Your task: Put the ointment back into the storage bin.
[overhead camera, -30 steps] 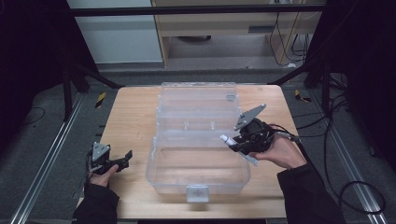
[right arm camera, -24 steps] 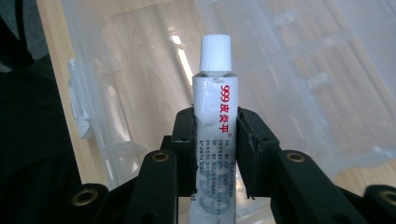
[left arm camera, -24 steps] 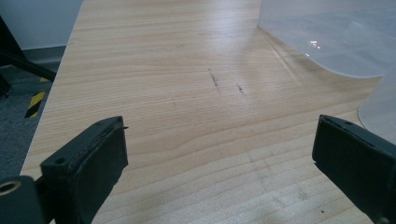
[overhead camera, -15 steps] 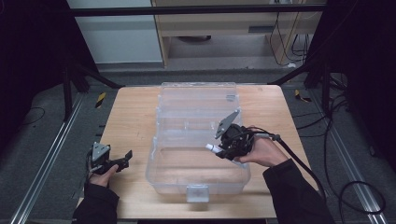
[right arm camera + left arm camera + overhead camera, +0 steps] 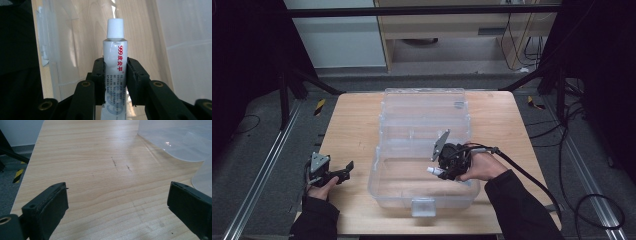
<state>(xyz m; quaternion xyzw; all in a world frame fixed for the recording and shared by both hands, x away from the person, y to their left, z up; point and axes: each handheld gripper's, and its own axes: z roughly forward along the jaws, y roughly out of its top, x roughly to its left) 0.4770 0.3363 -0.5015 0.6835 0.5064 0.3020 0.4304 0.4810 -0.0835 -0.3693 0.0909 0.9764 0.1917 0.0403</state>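
A clear plastic storage box (image 5: 384,182) stands open in the middle of the wooden table (image 5: 352,125), its lid folded back toward the far side. My right gripper (image 5: 439,171) hovers over the box's front half, shut on a small white ointment tube (image 5: 432,170) with a white ribbed cap. In the right gripper view the tube (image 5: 115,60) sits upright between the pads (image 5: 100,75), red print on its side, cap pointing away over the box floor. My left gripper (image 5: 346,169) rests low at the table's front left, open, with bare wood between its pads (image 5: 52,205).
The box's curved wall (image 5: 175,140) shows at the upper right of the left gripper view. A latch tab (image 5: 423,206) sticks out of the box's front wall. Black frame posts and cables surround the table; the right gripper's cable (image 5: 532,180) trails off to the right.
My right gripper has carried the tube leftward and toward the front, from the box's right rim to above its front compartment. The left gripper has stayed put.
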